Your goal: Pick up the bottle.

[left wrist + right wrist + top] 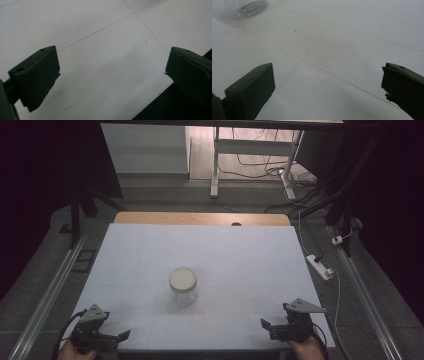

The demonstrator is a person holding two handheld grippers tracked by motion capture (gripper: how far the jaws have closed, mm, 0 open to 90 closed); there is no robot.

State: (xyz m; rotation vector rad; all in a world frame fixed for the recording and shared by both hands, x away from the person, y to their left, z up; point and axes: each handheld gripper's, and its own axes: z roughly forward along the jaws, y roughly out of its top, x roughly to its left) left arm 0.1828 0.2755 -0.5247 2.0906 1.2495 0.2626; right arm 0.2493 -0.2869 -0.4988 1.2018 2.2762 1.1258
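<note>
The left claw (121, 336) hangs over the white tabletop's (240, 250) near left corner, jaws wide, holding nothing. A lidded glass jar (183, 286) stands upright ahead, between both claws and well apart from each. The right claw (265, 327) sits at the near right, jaws also wide and empty.

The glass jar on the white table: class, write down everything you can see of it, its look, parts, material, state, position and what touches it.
The glass jar is a small, clear, round container that looks like glass, closed with a pale cream lid seated flat on top. It stands upright near the middle of the white table, resting on its base, and appears empty. Its thick transparent bottom also shows at the top left of the right gripper view. Nothing touches it but the table; both claws sit apart from it at the near edge.
</note>
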